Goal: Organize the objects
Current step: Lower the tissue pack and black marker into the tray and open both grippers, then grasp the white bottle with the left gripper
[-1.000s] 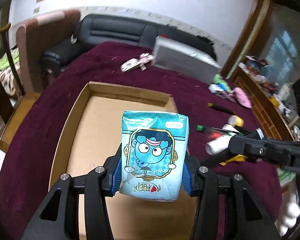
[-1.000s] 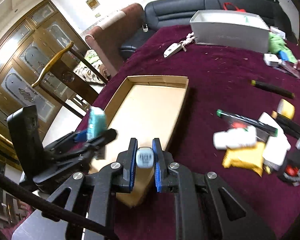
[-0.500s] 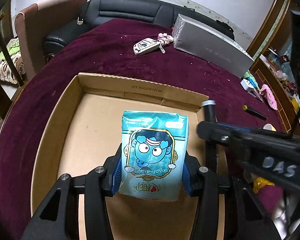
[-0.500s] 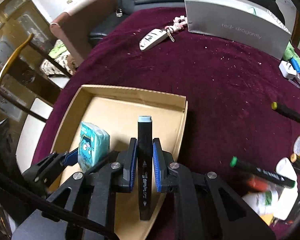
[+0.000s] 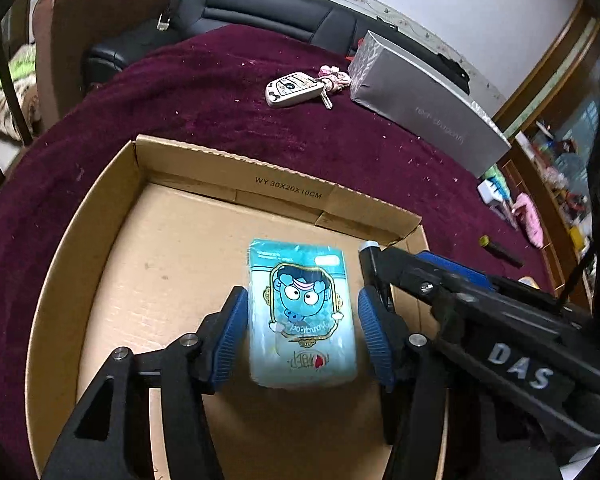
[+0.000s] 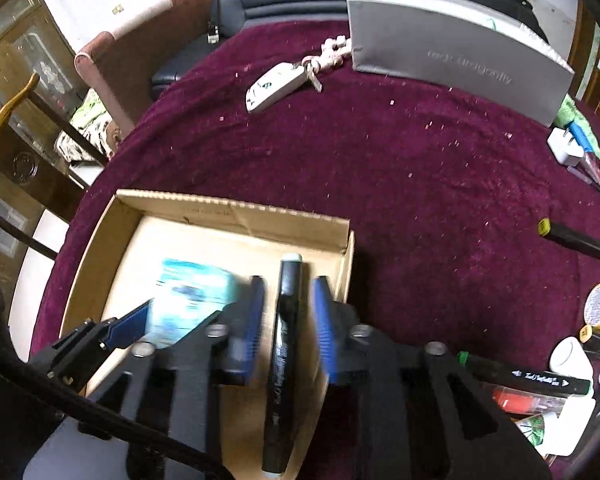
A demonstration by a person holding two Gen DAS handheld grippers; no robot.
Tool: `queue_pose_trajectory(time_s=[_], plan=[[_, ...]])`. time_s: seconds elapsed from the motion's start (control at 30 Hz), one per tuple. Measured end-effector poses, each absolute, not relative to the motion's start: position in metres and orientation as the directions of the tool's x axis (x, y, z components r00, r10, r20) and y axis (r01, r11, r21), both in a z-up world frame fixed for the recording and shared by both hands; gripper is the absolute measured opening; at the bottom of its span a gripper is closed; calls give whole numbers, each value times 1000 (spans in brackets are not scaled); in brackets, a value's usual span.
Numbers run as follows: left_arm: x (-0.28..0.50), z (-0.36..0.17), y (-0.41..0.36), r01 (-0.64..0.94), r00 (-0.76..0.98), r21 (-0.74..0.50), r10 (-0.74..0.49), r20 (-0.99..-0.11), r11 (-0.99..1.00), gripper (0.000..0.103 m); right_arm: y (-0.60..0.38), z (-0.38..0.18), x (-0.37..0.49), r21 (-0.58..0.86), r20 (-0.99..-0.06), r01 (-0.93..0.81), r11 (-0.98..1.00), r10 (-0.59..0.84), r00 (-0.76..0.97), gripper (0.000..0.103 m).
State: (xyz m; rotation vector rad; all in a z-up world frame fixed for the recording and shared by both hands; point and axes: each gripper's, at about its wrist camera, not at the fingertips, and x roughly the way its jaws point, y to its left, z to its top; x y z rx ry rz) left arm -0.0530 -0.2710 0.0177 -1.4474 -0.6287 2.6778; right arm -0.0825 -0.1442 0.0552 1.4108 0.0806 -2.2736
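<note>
Corrugated brown cardboard forms the shallow open box (image 5: 284, 188) lying on the plush maroon cloth of the tabletop (image 5: 220, 112), by its near left edge. Over the box's left half, the left tool (image 5: 302, 326) has just been opening; its ribbed blue pads (image 5: 228, 334) stand clear of the glossy teal tissue packet (image 5: 302, 316), a soft rectangular pack printed with a cartoon face, which is between them over the box floor. Beside it, along the box's right wall, the right tool (image 6: 287, 330) has likewise just been opening, its jaws apart on either side of a slim black cylindrical marker (image 6: 284, 360) with a pale cap. Toward the far edge lie a smooth white key fob (image 6: 274, 86) and a long grey box (image 6: 456, 64).
</note>
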Motion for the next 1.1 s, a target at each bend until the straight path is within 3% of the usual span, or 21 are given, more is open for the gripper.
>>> queue_pose_trajectory(time_s=[0.27, 0.37, 0.47, 0.63, 0.87, 1.1], plan=[[-31, 44, -282, 174, -583, -435, 264, -769, -883, 51, -109, 91, -65, 252, -803, 383, -889, -413, -429, 32], [-9, 67, -275, 135, -619, -479, 303, -724, -867, 52, -80, 107, -47, 292, -769, 377, -879, -450, -453, 39], [10, 88, -253, 59, -645, -484, 337, -686, -873, 63, -40, 121, -24, 310, -727, 358, -881, -462, -508, 51], [19, 90, -192, -82, -621, -420, 376, -688, -904, 63, 31, 130, 14, 314, -663, 287, -905, -425, -616, 52], [9, 66, -123, -128, -542, -368, 375, -752, -921, 63, 106, 115, 42, 304, -609, 182, -935, -337, -718, 57], [4, 62, -62, -300, -584, -82, 251, -772, -950, 63, 139, 100, 40, 350, -561, 162, -923, -345, -752, 57]])
